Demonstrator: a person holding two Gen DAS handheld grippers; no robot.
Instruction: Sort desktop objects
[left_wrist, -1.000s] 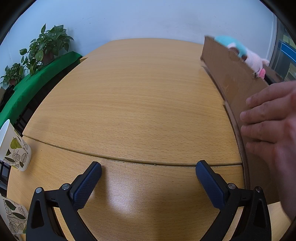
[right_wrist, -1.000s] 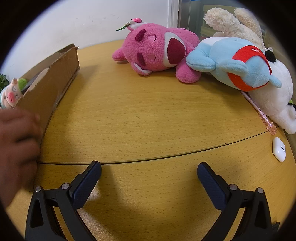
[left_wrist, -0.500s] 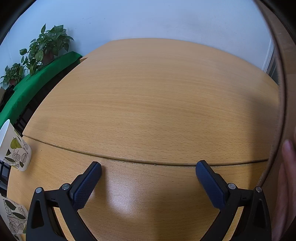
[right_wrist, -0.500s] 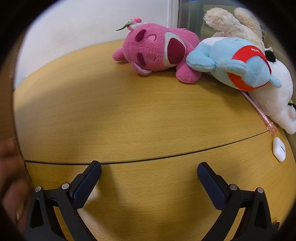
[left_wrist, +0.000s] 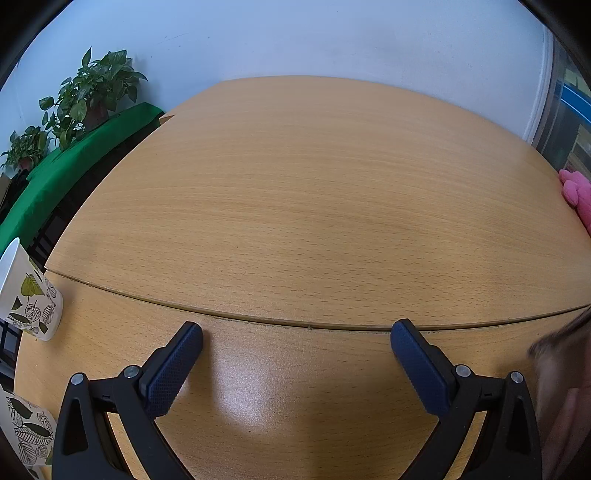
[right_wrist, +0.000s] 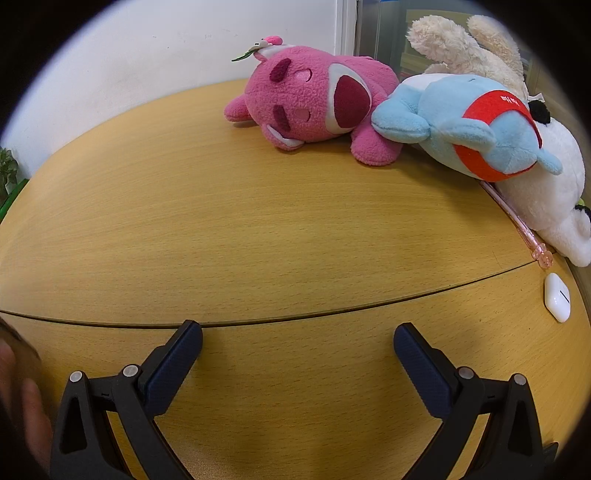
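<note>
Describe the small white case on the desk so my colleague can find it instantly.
Start at the heap of plush toys at the wooden desk's far right. Follow the pink pen lying beside them to its near tip. The white earbud case lies just beyond: small, smooth, hard, unlike the plush.

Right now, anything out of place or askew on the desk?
Yes: the plush toys are heaped, the blue plush lying across the pink plush and white plush, with a pink pen partly pinned underneath.

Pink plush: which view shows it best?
The right wrist view. The pink plush lies there whole on the far side of the table, beside the blue plush, face and paws clear. The left wrist view catches only a pink sliver at its right edge, too little to identify.
</note>
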